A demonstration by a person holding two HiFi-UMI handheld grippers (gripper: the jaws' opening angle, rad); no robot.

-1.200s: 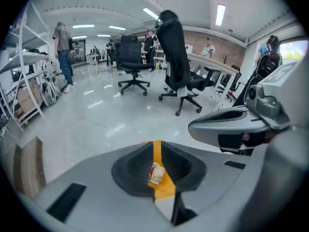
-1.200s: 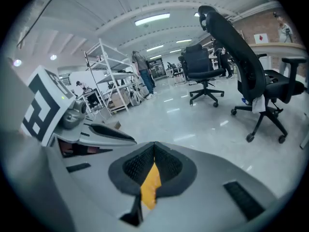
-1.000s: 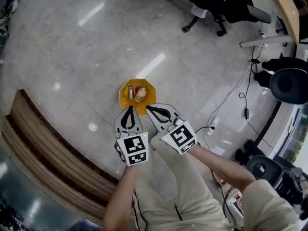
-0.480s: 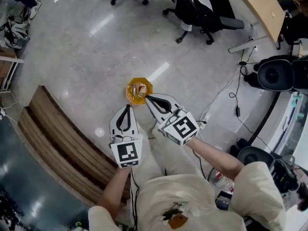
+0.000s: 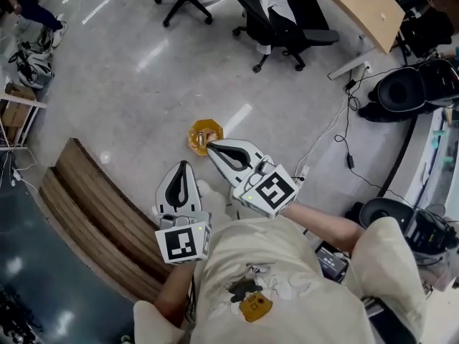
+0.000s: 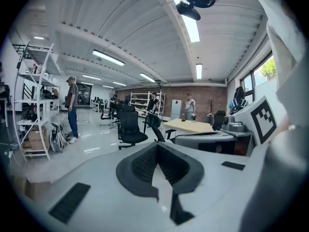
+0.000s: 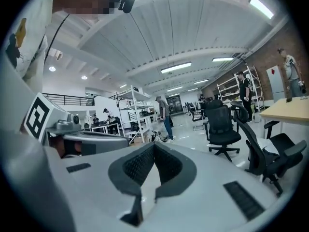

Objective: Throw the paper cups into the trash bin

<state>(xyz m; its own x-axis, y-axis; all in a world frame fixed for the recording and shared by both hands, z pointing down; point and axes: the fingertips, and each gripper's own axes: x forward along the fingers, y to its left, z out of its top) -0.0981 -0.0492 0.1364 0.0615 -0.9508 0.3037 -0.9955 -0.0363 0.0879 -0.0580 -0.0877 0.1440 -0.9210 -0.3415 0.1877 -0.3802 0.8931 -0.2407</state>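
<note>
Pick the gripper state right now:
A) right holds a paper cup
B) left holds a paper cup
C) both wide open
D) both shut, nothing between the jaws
D: in their own views, the left hand-held gripper and the right hand-held gripper each show jaws closed tip to tip with nothing between them.
</note>
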